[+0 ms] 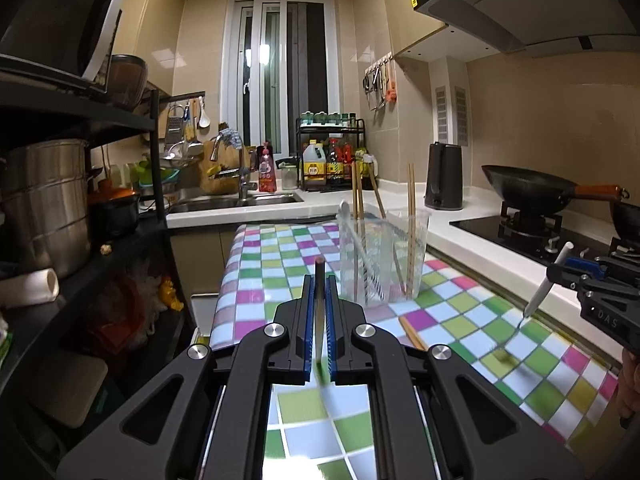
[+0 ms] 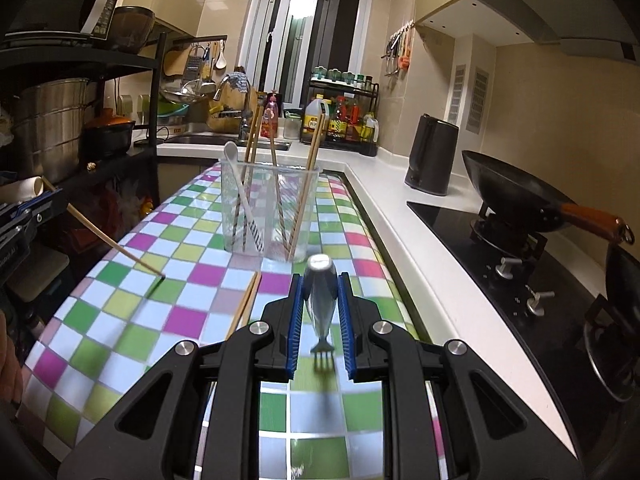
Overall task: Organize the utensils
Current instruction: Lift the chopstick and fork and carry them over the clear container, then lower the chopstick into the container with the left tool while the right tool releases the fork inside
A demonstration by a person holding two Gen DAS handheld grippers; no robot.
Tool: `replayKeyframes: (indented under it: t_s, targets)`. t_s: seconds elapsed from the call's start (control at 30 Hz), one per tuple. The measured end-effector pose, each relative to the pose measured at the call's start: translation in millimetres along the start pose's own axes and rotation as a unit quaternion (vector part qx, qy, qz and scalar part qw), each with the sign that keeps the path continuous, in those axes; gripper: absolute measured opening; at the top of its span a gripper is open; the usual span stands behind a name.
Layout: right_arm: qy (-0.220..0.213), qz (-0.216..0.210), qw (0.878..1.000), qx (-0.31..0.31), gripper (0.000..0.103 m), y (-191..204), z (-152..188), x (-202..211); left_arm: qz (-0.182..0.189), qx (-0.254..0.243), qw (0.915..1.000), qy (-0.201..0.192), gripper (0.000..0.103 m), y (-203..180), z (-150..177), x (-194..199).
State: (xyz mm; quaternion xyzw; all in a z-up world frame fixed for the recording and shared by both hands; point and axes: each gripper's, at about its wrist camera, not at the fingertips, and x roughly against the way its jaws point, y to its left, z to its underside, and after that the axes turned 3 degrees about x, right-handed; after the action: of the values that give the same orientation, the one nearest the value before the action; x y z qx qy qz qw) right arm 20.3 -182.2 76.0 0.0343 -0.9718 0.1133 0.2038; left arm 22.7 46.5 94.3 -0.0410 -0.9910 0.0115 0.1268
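The left gripper [image 1: 320,292] is pinching one chopstick [image 1: 319,280]; its blue pads are pressed tight on the stick, which pokes up at 12 o'clock between them; in the right wrist view the same stick [image 2: 112,240] slants down from 10 o'clock, and its dark tip sits right at the checked tablecloth [image 2: 180,320], though whether it touches is hard to tell.

The right gripper [image 2: 320,300] is pinching a fork [image 2: 320,304]; the shiny handle sticks up between the pads and the prongs point down at 6 o'clock; in the left wrist view the fork [image 1: 540,292] hangs at 3 o'clock with its white handle tipped up and its prongs blurry near the cloth.

A clear cup [image 2: 270,212] stands on the cloth at 12 o'clock from both grippers; inside it are a white spoon [image 2: 240,196] and some chopsticks leaning on the rim.

Another pair of chopsticks [image 2: 246,304] lies flat on the cloth, between the cup and the right gripper, a bit toward 10 o'clock.

At 3 o'clock a black wok [image 2: 516,188] sits on the stove.
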Motion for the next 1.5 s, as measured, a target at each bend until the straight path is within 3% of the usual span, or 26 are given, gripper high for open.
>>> replayKeyframes:
  t_s: [0.43,0.8,0.97,1.13,1.27,1.5]
  targets:
    - [0.015,-0.074,0.996,-0.053,0.017,-33,-82,-29,0.09,0.025,0.9927,0.078,0.005,13,-96,-60]
    - [-0.024,-0.097,0.994,-0.033,0.017,-39,-180,-56,0.12,0.037,0.9896,0.071,0.005,-5,-165,-114]
    - [-0.037,-0.107,0.993,-0.037,0.017,-39,-219,-83,0.13,0.028,0.99,0.046,0.005,-22,-201,-136]
    - [-0.044,-0.108,0.993,-0.037,0.017,-31,-230,-119,0.137,0.032,0.989,0.045,0.005,-32,-209,-169]
    - [-0.028,-0.111,0.992,-0.043,0.017,-26,-214,-152,0.133,0.019,0.9907,0.021,0.006,-37,-202,-183]
    - [-0.009,-0.116,0.993,-0.037,0.017,-21,-196,-183,0.135,0.02,0.9904,0.025,0.005,-35,-200,-200]
